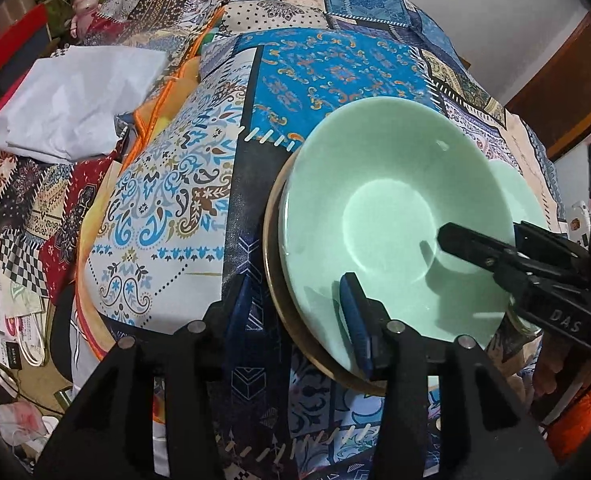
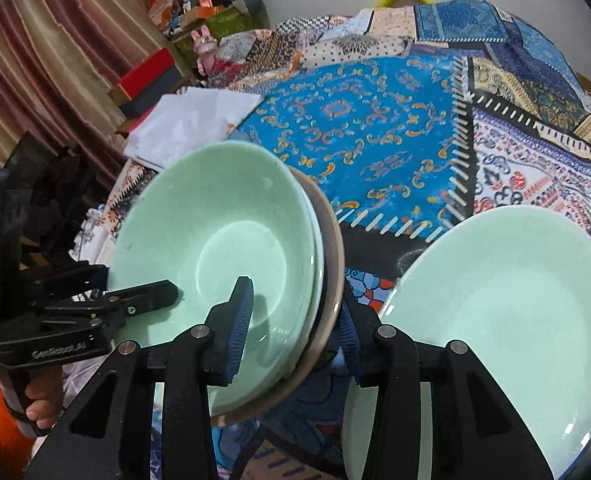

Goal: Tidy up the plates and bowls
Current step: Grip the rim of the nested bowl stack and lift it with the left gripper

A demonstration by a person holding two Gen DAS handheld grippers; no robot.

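A patchwork cloth (image 2: 375,132) in blues, creams and black covers the table, with white folded paper (image 1: 75,96) near its far-left edge, a striped curtain (image 2: 47,60) and shelves of clutter beyond. Two pale green dishes show: a green bowl (image 2: 215,248) stacked on a brown-rimmed plate (image 2: 333,264), and just beside it a second green plate (image 2: 515,320), cut off at the frame's lower right. The left gripper (image 1: 295,312) and right gripper (image 2: 291,320) each straddle the stack's rim from opposite sides, jaws spread and not yet clamped; how many dishes lie beneath the bowl is hard to make out.
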